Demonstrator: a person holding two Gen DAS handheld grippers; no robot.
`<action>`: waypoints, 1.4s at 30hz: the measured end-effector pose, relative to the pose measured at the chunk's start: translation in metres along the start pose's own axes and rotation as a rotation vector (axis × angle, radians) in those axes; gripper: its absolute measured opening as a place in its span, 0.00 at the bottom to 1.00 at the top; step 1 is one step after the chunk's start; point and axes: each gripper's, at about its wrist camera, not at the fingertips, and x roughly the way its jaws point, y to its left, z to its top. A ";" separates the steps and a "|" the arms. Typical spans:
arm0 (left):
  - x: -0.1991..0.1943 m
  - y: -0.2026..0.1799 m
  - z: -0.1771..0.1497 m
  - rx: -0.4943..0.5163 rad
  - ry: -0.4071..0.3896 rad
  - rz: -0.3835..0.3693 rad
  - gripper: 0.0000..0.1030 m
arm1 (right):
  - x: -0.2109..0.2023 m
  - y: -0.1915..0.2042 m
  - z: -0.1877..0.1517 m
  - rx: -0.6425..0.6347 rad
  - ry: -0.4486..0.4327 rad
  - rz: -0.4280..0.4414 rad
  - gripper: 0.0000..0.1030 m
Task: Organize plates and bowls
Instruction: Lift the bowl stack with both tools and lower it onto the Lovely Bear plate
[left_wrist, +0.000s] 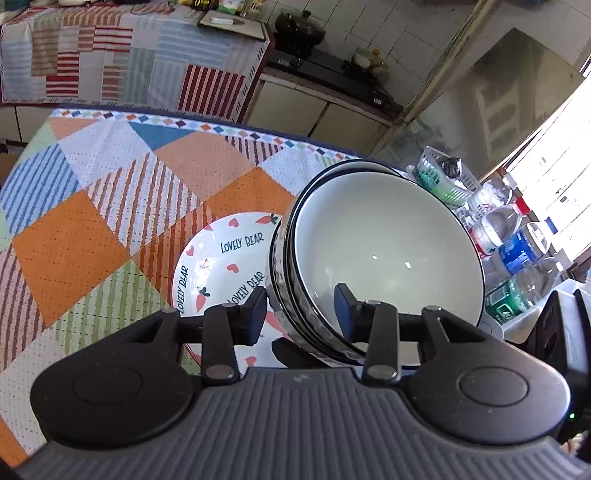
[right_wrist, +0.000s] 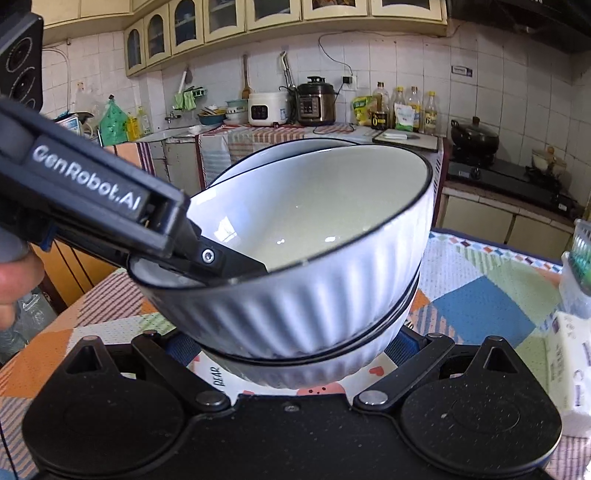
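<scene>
The ribbed bowls (right_wrist: 317, 266) are already nested and held over the "LOVELY BEAR" plate (left_wrist: 221, 266) on the table (left_wrist: 92, 221), the left gripper (left_wrist: 301, 314) narrowly clamped on their near rim, the right gripper's (right_wrist: 291, 350) jaws hidden, so setting down remains.

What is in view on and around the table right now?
patchwork tablecloth: one, multicoloured, covering the table
round white plate printed with hearts and carrots: one, on the tablecloth
white ribbed ceramic bowls with black rims: two, nested, tilted above the plate
clear plastic bottles: several, right of the table
pale plastic basket: one, beyond the bottles
white tissue pack: one, table's right edge
left tongs: black, clamped on both bowl rims
right tongs: black, flanking the lower bowl, grip unclear
</scene>
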 end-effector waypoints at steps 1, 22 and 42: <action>0.006 0.003 0.001 -0.007 0.010 0.005 0.36 | 0.005 -0.001 -0.002 0.005 0.007 0.001 0.97; 0.048 0.024 -0.013 0.000 0.052 0.048 0.36 | 0.044 -0.004 -0.029 0.065 0.084 -0.014 0.97; -0.003 0.026 -0.024 -0.107 -0.083 0.057 0.54 | 0.020 0.012 -0.032 0.121 0.102 -0.119 0.98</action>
